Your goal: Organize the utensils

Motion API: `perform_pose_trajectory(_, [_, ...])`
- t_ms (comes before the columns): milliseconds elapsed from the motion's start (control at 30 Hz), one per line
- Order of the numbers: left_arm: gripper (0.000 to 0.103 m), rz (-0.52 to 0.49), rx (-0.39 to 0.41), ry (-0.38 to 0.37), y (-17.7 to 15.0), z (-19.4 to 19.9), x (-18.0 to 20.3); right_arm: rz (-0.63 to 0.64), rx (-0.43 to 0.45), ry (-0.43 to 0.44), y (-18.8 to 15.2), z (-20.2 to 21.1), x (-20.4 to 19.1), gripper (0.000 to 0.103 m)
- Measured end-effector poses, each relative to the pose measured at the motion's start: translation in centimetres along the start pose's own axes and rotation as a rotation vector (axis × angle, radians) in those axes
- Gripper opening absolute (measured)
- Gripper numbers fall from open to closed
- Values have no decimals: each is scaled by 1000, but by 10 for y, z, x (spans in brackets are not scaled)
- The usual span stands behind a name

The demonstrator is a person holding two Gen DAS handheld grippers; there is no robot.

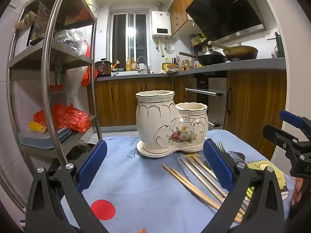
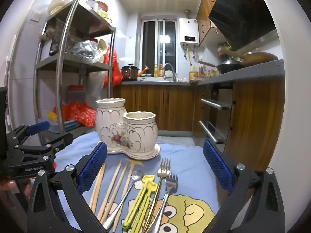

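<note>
Right gripper nearest cam, jaws spread wide, blue pads apart, nothing between them but air; hovers over utensil pile on near part of table, pointing slightly down

Utensils lying loose on blue cartoon cloth, handles toward cam: wooden chopsticks on left, fanned out, approx 5-6 sticks; metal spoon next, bowl end far; yellow plastic chopsticks in middle; two metal forks on right, tines pointing far toward holder. Forks overlap yellow pair near bottom edge, exact stacking unclear

Ceramic utensil holder, white w/ gold trim + flower print, two joined cups (tall one left, short one right in right wrist view), upright on matching saucer at far side of cloth. Both cups look empty from visible rims, insides mostly hidden. Holder apart from utensils, just beyond chopstick tips

Left gripper also spread wide, empty, held left of pile, aimed at holder; its right pad just above chopsticks in left wrist view, contact can't tell. Seen from right cam as black frame at left edge, person's fingers under it

Bkgd: metal shelf rack left w/ red bags, kitchen counter far right w/ woks, window far centre
</note>
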State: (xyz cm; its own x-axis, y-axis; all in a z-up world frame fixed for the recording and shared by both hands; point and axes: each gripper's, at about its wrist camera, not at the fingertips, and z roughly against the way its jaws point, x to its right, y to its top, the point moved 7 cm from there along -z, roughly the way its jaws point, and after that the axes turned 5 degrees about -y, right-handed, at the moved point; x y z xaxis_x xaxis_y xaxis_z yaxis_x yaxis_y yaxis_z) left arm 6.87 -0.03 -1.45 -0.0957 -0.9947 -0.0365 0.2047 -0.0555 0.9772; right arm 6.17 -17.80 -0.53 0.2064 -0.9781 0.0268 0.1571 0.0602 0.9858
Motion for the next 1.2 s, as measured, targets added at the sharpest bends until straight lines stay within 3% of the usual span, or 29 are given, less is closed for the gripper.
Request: perform_pose_trajectory(1200, [98,-2,-3,-3,-1,-2,5,5,-1,0,-1,-2,-1,98])
